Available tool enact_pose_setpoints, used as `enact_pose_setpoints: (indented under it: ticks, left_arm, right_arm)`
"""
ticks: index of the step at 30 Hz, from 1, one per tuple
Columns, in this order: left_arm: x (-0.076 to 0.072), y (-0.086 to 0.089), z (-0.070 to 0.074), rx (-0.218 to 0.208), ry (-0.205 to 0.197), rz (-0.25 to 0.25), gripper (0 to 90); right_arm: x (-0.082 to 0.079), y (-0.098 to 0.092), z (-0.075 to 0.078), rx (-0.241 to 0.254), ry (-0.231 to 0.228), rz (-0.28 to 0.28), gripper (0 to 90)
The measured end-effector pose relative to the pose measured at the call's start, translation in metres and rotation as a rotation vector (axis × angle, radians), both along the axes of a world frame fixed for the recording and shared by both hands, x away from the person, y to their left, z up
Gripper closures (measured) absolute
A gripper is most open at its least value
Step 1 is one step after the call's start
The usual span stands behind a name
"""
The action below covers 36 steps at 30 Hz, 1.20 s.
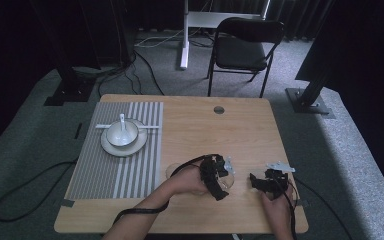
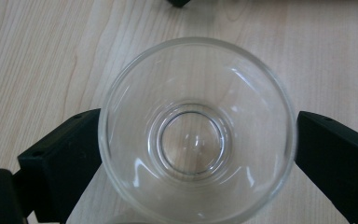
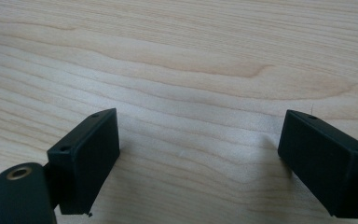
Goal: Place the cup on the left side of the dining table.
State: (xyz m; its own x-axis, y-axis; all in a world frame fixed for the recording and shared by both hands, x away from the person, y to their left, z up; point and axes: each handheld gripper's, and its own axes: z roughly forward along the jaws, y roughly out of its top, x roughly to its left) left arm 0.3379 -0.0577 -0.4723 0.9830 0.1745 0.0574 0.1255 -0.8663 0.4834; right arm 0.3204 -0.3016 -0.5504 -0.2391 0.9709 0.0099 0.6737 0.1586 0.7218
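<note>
Your two hand-held grippers work close to the near edge of the counter (image 1: 240,125), toward its near right corner, with the broad bare wood of the far right half open behind them. The far left corner is taken by a striped placemat (image 1: 105,170) that carries a white plate (image 1: 111,147), a white bowl (image 1: 122,134) and a spoon (image 1: 122,121); all of that lies well apart from your hands. The glass bowl (image 2: 196,133) is clear and round, with a thick smooth rim and a small circular base seen through its bottom, and it looks empty. It stands upright on the wood near the near edge, about midway along it, right under your left hand-held gripper (image 1: 225,177). In the left gripper view the bowl sits squarely between the two black jaws, which stand wide at either side of it: the left one seems to touch the wall, the right one lies just beside the rim, and you cannot tell whether they press on the glass. Your right hand-held gripper (image 3: 198,154) hovers just to the right of the bowl over bare wood, jaws spread wide with nothing between them.
</note>
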Motion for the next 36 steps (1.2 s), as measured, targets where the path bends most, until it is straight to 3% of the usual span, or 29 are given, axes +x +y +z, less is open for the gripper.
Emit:
enact_pose_setpoints:
  ticks: [4,7,18,24,32,36]
  left_arm:
    - [0.0001,-0.0004,-0.0007,0.015,-0.019,0.021,9.6]
    - [0.0007,0.0002,-0.0002,0.011,0.000,0.015,17.7]
    - [-0.0003,-0.0017,0.0011,0.045,0.020,0.053,18.7]
    - [-0.0024,-0.0013,0.0007,0.037,0.023,0.060,18.9]
    - [-0.0074,-0.0055,0.0023,0.022,0.019,0.029,19.0]
    - [-0.0075,-0.0058,0.0079,-0.002,0.015,0.036,19.0]
  right_arm:
    - [0.0000,-0.0001,0.0000,-0.001,0.000,0.001,12.0]
    - [0.0000,0.0000,0.0000,0.000,0.000,0.000,12.0]
    - [0.0000,0.0000,0.0000,-0.001,0.000,0.000,12.0]
    - [0.0000,-0.0001,0.0000,-0.001,0.000,0.001,12.1]
    - [0.0000,0.0000,0.0000,-0.001,0.000,-0.001,12.1]
    - [0.0000,0.0000,0.0000,0.000,0.000,-0.001,12.1]
